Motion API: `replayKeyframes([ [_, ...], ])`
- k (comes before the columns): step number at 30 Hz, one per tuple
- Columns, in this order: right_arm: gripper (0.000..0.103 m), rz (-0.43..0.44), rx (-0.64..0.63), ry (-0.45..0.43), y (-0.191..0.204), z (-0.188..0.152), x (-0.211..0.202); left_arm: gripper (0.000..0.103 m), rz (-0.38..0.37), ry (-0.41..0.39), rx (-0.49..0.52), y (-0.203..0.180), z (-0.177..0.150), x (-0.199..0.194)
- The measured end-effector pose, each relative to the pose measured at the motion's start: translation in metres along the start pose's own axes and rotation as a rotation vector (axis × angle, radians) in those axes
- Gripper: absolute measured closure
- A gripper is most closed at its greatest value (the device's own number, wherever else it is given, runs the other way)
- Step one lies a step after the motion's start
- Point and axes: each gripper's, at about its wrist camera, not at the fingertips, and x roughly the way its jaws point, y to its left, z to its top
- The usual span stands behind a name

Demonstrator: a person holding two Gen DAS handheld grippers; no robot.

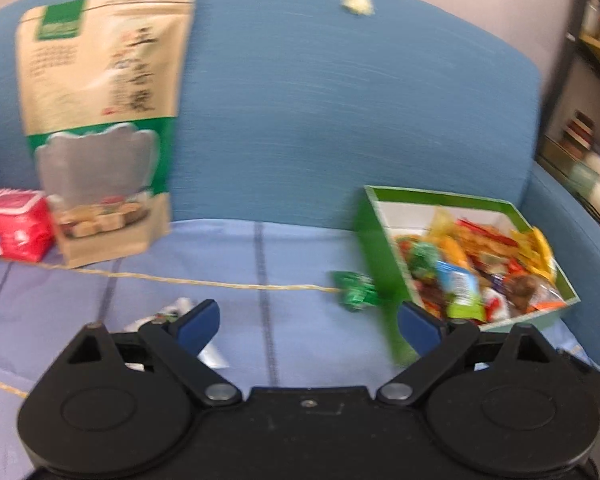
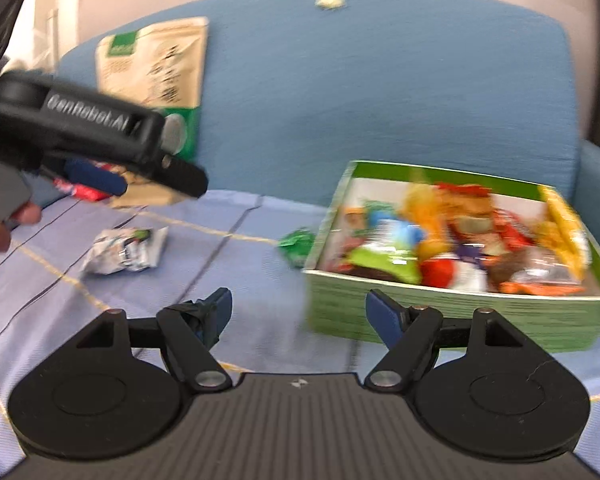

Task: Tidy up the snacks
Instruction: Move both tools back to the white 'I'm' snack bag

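Observation:
A green box (image 1: 384, 240) (image 2: 452, 312) full of mixed snack packets sits on the right of the blue chair seat. A small green packet (image 1: 356, 290) (image 2: 298, 244) lies just left of the box. A crumpled white packet (image 2: 126, 250) (image 1: 176, 312) lies on the lavender cloth, partly behind my left finger. My left gripper (image 1: 308, 326) is open over the cloth with nothing between its fingers. My right gripper (image 2: 298, 314) is open too, near the box's front left corner. In the right wrist view the left gripper (image 2: 108, 156) hangs at the left, above the white packet.
A tall beige and green pouch (image 1: 104, 120) (image 2: 160, 68) leans against the chair back (image 1: 340, 100). A red packet (image 1: 14, 224) lies to its left. Shelves (image 1: 592, 120) stand at the right. A hand (image 2: 0, 228) holds the left gripper.

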Motion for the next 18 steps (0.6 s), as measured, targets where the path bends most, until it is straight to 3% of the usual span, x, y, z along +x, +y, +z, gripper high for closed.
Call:
replayKeyframes([
  [7,0.0,0.121,0.007,0.065,0.032,0.008,0.029,0.0,0.057,-0.02,-0.117,0.06,-0.007,-0.003],
  [12,0.0,0.215,-0.037,0.101,0.062,0.015,0.051,0.0,0.106,0.023,-0.244,0.12,-0.019,0.003],
  [18,0.0,0.302,-0.059,0.129,0.095,0.023,0.088,0.0,0.05,0.069,-0.309,0.157,-0.021,0.014],
])
